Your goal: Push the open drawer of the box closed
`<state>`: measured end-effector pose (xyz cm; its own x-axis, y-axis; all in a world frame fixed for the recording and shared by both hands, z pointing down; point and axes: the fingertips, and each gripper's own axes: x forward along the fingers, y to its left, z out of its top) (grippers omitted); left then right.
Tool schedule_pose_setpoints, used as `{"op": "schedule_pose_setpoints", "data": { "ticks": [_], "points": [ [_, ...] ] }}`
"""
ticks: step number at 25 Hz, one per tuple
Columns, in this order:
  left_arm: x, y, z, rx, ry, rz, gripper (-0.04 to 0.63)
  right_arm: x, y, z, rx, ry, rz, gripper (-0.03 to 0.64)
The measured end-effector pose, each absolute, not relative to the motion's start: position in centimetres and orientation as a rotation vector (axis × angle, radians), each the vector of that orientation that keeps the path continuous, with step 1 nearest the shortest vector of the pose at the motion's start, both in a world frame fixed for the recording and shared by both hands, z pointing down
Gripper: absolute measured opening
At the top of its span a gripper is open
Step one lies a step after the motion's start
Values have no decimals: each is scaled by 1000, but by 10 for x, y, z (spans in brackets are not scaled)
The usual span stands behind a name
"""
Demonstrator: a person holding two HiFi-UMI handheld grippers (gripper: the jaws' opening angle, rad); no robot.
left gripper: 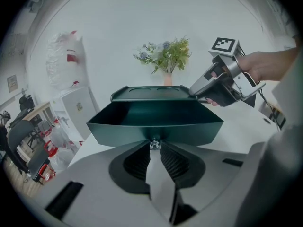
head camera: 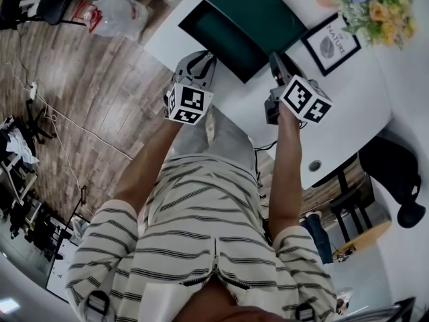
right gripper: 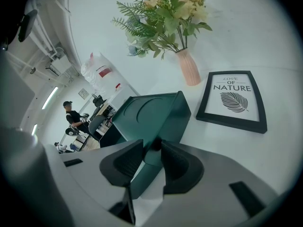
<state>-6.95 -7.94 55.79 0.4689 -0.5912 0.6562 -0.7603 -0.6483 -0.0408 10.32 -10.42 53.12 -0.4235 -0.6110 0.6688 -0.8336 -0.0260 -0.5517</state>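
A dark green box stands on the white table, with its drawer pulled out toward me. The left gripper view looks straight at the drawer's front wall and into its empty inside. My left gripper is shut on the small metal knob in the middle of that front. My right gripper clamps the near right top corner of the box. The left gripper view shows the right gripper at that corner. In the head view the left gripper and the right gripper sit either side of the drawer.
A black-framed leaf print lies right of the box, with a pink vase of flowers behind it. The table's edge and wood floor run close to the drawer's left. White bags sit on the floor, and a person stands far off.
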Motion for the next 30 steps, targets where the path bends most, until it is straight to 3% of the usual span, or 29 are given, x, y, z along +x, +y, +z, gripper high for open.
{"op": "schedule_pose_setpoints", "data": {
  "ticks": [30],
  "points": [
    [-44, -107, 560, 2504, -1115, 940, 71, 104, -104, 533, 1541, -2015, 1440, 130]
  ]
}}
